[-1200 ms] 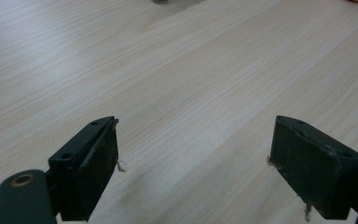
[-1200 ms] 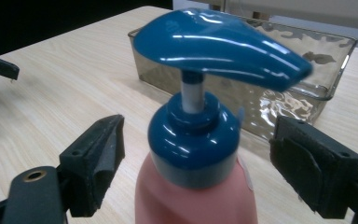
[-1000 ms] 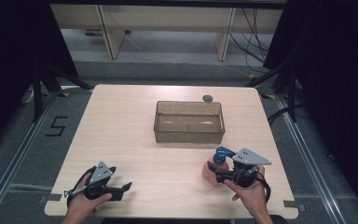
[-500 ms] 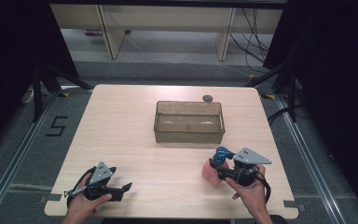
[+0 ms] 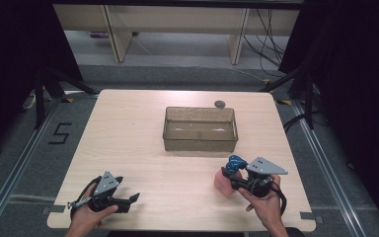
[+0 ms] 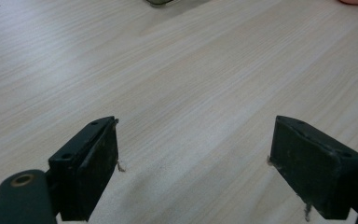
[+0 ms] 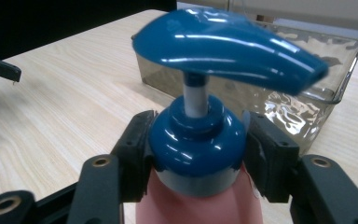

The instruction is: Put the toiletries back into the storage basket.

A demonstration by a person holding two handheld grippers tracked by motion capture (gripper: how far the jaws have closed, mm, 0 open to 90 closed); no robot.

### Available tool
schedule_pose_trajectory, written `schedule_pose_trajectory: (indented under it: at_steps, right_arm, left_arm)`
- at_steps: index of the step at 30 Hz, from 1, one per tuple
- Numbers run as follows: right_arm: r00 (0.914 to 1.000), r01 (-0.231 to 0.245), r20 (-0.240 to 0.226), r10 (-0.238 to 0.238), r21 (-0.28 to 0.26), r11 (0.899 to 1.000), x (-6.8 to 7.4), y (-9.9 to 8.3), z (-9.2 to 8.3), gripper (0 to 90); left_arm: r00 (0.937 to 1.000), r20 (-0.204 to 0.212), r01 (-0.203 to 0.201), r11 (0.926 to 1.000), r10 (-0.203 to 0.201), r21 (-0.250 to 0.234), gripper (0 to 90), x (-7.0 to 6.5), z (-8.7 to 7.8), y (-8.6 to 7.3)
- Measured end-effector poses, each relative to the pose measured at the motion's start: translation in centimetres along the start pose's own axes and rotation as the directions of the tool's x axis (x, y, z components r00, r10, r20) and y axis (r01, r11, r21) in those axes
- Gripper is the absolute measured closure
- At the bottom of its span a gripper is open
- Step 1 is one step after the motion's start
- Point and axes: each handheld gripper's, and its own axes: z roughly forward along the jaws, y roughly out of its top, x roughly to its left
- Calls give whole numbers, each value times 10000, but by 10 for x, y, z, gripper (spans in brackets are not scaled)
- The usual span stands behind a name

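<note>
A pink pump bottle (image 5: 222,184) with a blue pump head (image 5: 236,162) stands upright on the table's front right. My right gripper (image 5: 230,177) lies level at it, and its jaws have just been closing. In the right gripper view both pads (image 7: 137,154) press on the bottle's blue collar (image 7: 196,140), with the spout (image 7: 228,46) above them. At the front left my left gripper (image 5: 129,201) rests low over the wood. Its jaws (image 6: 193,168) stand wide apart with nothing between them.
A clear, empty-looking plastic bin (image 5: 200,143) sits mid-table, just behind the bottle (image 7: 307,102). A small dark round object (image 5: 220,103) lies by the bin's far rim. The wooden table (image 5: 128,133) ends close to both hands at the front edge.
The right gripper's jaws have come together onto the bottle's blue collar. Neither hand has shifted and the left gripper looks the same.
</note>
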Motion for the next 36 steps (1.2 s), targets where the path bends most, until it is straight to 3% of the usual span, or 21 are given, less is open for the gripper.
schedule_pose_trajectory:
  at_steps: [4, 5, 7, 10, 17, 18, 24, 25, 29, 30, 31, 33, 34, 35, 36]
  right_arm:
    - [9998, -18, 211, 16, 83, 10000, 8, 2, -1, 527]
    - [9990, 291, 324, -295, 119, 9995, 6, 3, -2, 529]
    - [9984, 378, 422, -380, 44, 9993, 7, 3, -2, 532]
    - [9991, 53, 423, -57, 113, 9999, 9, 3, -3, 534]
    - [9988, -201, 453, 209, -173, 9996, 5, 6, -6, 535]
    - [9986, 25, 523, -19, -121, 9999, 3, 8, -7, 535]
    - [9982, 178, 570, -166, -209, 9996, 0, 20, -5, 536]
    - [9971, 421, 645, -410, -171, 9990, -2, 23, -5, 536]
    - [9985, 154, 536, -143, -205, 9997, -3, 34, -2, 536]
    - [9987, 88, 498, -72, -317, 9995, -2, 37, -1, 536]
    - [9984, 355, 455, -341, -292, 9989, -4, 40, 0, 536]
    - [9980, 470, 425, -458, -285, 9985, -3, 46, 2, 536]
    - [9977, 506, 468, -497, -182, 9986, -3, 50, 2, 536]
    - [9984, 498, 267, -492, -210, 9985, -3, 52, 4, 536]
    - [9967, 734, 365, -729, -121, 9972, -4, 55, 3, 536]
  left_arm:
    - [9998, 94, -201, 9997, 199, 123, 148, 1, -1, 0]
    - [9998, 94, -201, 9997, 199, 123, 149, 1, -1, 0]
    - [10000, 16, 22, 10000, -22, -29, 148, -1, -1, 0]
    - [10000, 14, 13, 10000, -13, -16, 148, -1, -1, 0]
    - [9999, 17, 121, 9999, -121, 12, 148, -2, 1, -1]
    - [9999, 38, 98, 9999, -98, 24, 149, -1, 1, -1]
    - [10000, 47, 71, 10000, -71, 31, 148, -1, 1, -1]
    - [10000, 50, 57, 10000, -58, 44, 148, 0, 1, -1]
    - [9999, 63, -79, 9997, 78, 215, 148, 2, 0, -2]
    - [9999, 46, 147, 9999, -147, 13, 148, 0, 1, -2]
    - [9999, 37, 143, 9999, -143, 27, 149, 0, 1, -2]
    - [10000, -1, 70, 9999, -70, 144, 149, 0, 1, -2]
    - [9996, -36, -266, 9993, 267, 244, 149, 3, 1, -2]
    - [9996, -36, -266, 9993, 267, 244, 149, 3, 1, -2]
    - [10000, -28, 85, 9998, -85, 153, 148, 0, 1, -2]
